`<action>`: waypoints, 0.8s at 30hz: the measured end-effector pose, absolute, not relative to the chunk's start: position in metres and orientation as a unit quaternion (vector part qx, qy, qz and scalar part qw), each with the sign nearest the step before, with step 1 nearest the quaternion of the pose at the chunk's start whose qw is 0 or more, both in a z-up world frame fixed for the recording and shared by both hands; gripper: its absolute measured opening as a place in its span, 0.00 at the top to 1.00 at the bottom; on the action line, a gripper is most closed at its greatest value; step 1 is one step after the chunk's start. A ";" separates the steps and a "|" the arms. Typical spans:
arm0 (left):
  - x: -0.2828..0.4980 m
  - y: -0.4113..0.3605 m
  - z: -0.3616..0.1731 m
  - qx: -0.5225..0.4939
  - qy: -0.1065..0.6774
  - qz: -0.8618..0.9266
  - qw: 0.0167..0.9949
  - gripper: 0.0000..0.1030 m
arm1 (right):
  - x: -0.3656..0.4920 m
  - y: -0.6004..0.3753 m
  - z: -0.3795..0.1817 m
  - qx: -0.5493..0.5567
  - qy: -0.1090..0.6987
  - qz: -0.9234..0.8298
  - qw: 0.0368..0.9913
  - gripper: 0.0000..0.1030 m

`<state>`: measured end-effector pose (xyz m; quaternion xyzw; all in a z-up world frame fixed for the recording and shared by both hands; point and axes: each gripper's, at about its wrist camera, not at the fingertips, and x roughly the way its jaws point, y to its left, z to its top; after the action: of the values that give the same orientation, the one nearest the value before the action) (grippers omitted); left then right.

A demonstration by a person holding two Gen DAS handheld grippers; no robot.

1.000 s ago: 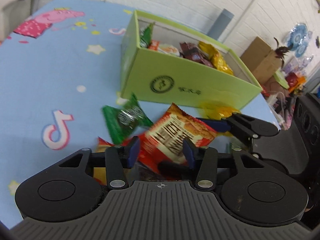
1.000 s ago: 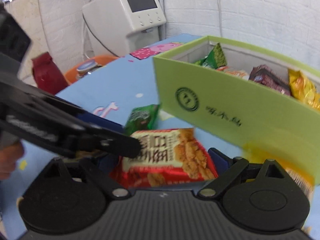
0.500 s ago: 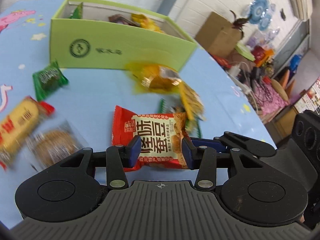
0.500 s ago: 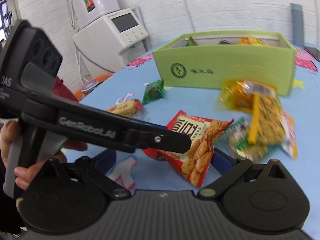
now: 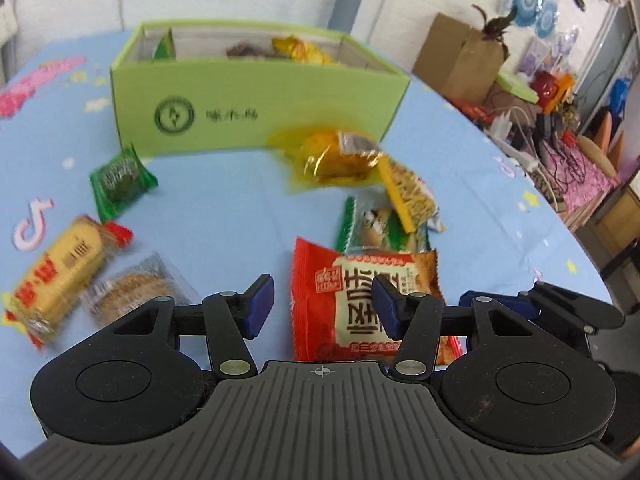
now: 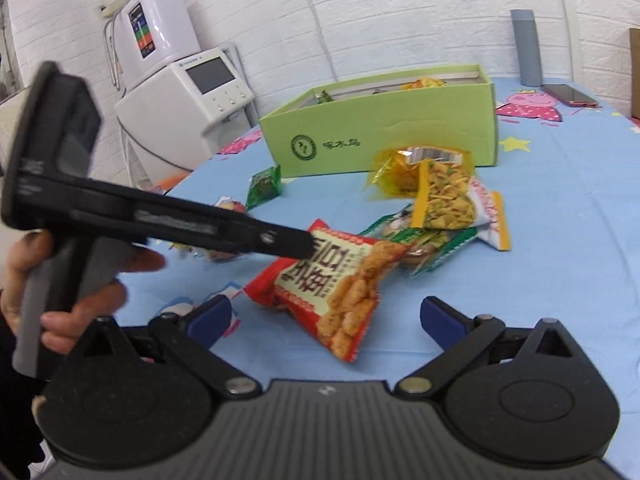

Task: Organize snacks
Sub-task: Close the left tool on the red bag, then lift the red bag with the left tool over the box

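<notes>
The red snack packet [image 5: 352, 300] [image 6: 332, 280] lies on the blue tablecloth [image 5: 224, 208]. My left gripper [image 5: 322, 306] hovers just over it. Its jaws are opening: the right pad overlaps the packet and the left pad stands clear, so nothing is gripped. In the right wrist view the left gripper's fingers [image 6: 280, 238] reach over the packet's near corner. My right gripper [image 6: 326, 316] is open wide, with the packet just ahead of its pads. The green box [image 5: 256, 108] [image 6: 380, 132] at the back holds several snacks.
Loose snacks lie around: a yellow packet [image 5: 340, 156], a noodle bag [image 5: 408, 196], a small green packet [image 5: 120, 180], a yellow cake bar [image 5: 60, 272], a clear cookie packet [image 5: 136, 288]. A phone [image 6: 568, 96] and grey bottle [image 6: 526, 48] stand behind the box. A white machine [image 6: 188, 92] stands off the table.
Both grippers drew back from the green box. The left gripper, earlier shut on the red packet, has widened and let it go. The right jaws spread a little wider.
</notes>
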<state>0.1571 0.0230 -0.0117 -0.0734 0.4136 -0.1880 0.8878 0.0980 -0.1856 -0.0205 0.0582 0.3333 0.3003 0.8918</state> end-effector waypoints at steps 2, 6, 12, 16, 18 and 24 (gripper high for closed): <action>0.159 0.023 -0.019 -0.087 0.418 -0.204 0.881 0.56 | 0.101 -0.178 -0.024 0.051 0.337 0.297 0.892 0.03; 0.154 0.023 -0.026 -0.108 0.422 -0.216 0.874 0.56 | 0.104 -0.169 -0.034 0.039 0.344 0.303 0.888 0.03; 0.145 0.017 -0.026 -0.107 0.425 -0.232 0.869 0.63 | 0.105 -0.171 -0.033 0.041 0.339 0.302 0.890 0.03; 0.152 0.015 -0.026 -0.111 0.425 -0.230 0.868 0.60 | 0.109 -0.170 -0.031 0.038 0.342 0.295 0.891 0.03; 0.153 0.016 -0.027 -0.116 0.427 -0.233 0.866 0.62 | 0.112 -0.168 -0.032 0.037 0.344 0.297 0.890 0.02; 0.143 0.028 -0.025 -0.144 0.431 -0.231 0.860 0.82 | 0.105 -0.165 -0.026 0.027 0.338 0.297 0.893 0.29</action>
<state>0.1426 0.0277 -0.0246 -0.1436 0.4314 -0.2312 0.8601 0.1048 -0.1653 -0.0264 0.0267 0.3380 0.2967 0.8928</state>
